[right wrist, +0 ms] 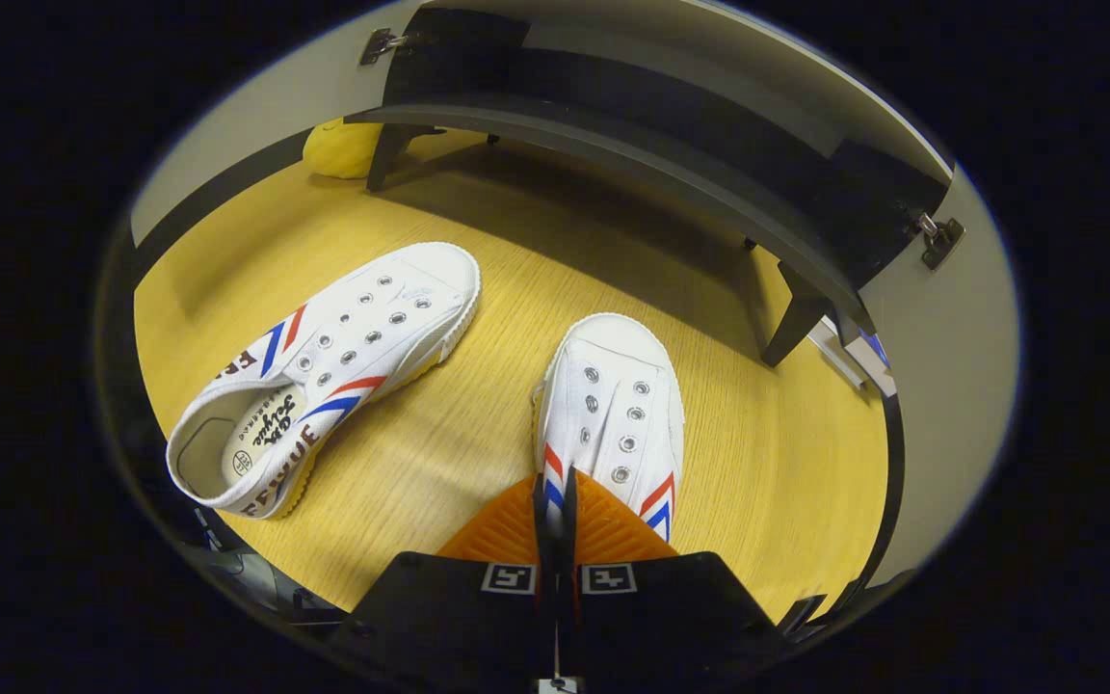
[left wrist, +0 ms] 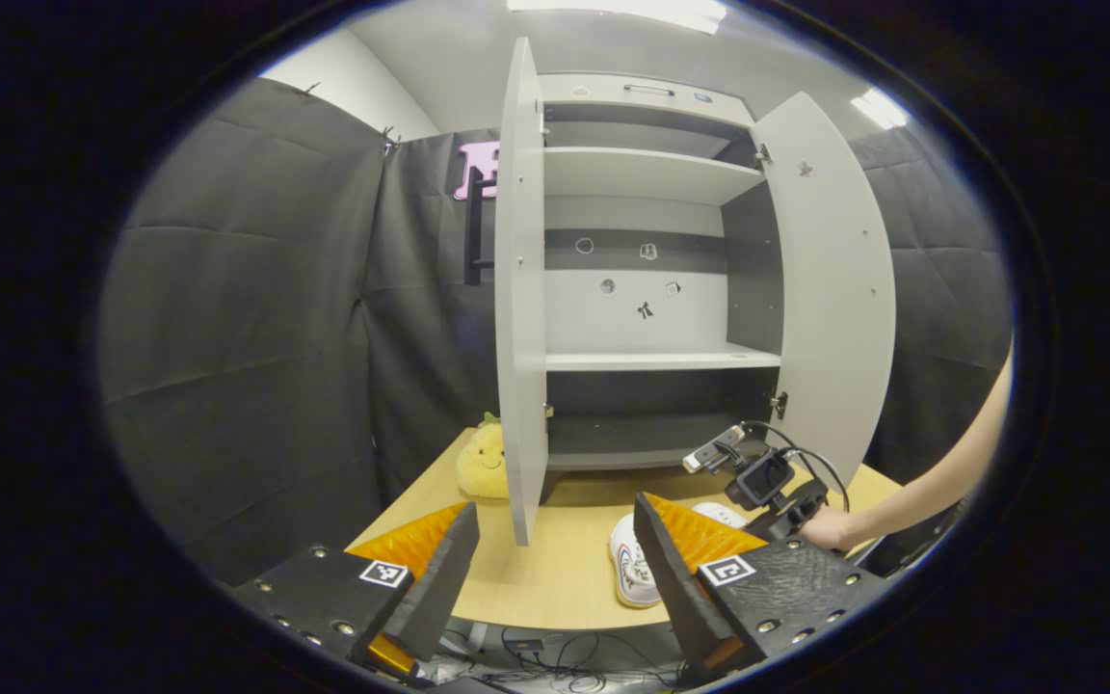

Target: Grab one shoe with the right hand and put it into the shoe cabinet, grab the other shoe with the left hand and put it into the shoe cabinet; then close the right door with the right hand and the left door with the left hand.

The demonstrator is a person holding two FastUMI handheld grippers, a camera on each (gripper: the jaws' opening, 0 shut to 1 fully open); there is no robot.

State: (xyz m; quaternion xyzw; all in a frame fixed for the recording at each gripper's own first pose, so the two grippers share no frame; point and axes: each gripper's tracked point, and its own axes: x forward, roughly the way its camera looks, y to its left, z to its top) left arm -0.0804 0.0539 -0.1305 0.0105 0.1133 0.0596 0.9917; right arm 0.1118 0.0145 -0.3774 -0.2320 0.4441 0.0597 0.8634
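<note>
- Left gripper [left wrist: 555, 549] in the left gripper view: fingers spread wide apart, nothing between them, hanging over the near edge of the desk [left wrist: 565, 578].
- Right gripper [right wrist: 555, 501] in the right gripper view: fingers pressed together with the side wall of the right-hand shoe [right wrist: 613, 405] caught between them at its opening (a thin pinch, both fingers on the canvas).
- That shoe sits flat on the desk, toe toward the cabinet, near the desk's middle.
- Second shoe [right wrist: 324, 371] lies just beside it to the left in the right gripper view, apart from it, toe angled toward the cabinet, heel near the desk's near edge.
- From the left gripper view, a hand [left wrist: 825, 528] holds the right gripper over the shoes near the desk's right side.
- Shoe cabinet [left wrist: 647, 289] stands at the far side of the desk on short legs, both doors swung open: left door [left wrist: 521, 289] edge-on, right door [left wrist: 830, 280] angled out. Shelves bare.
- Yellow plush toy [left wrist: 483, 463] at the far left corner of the desk, beside the left door.
</note>
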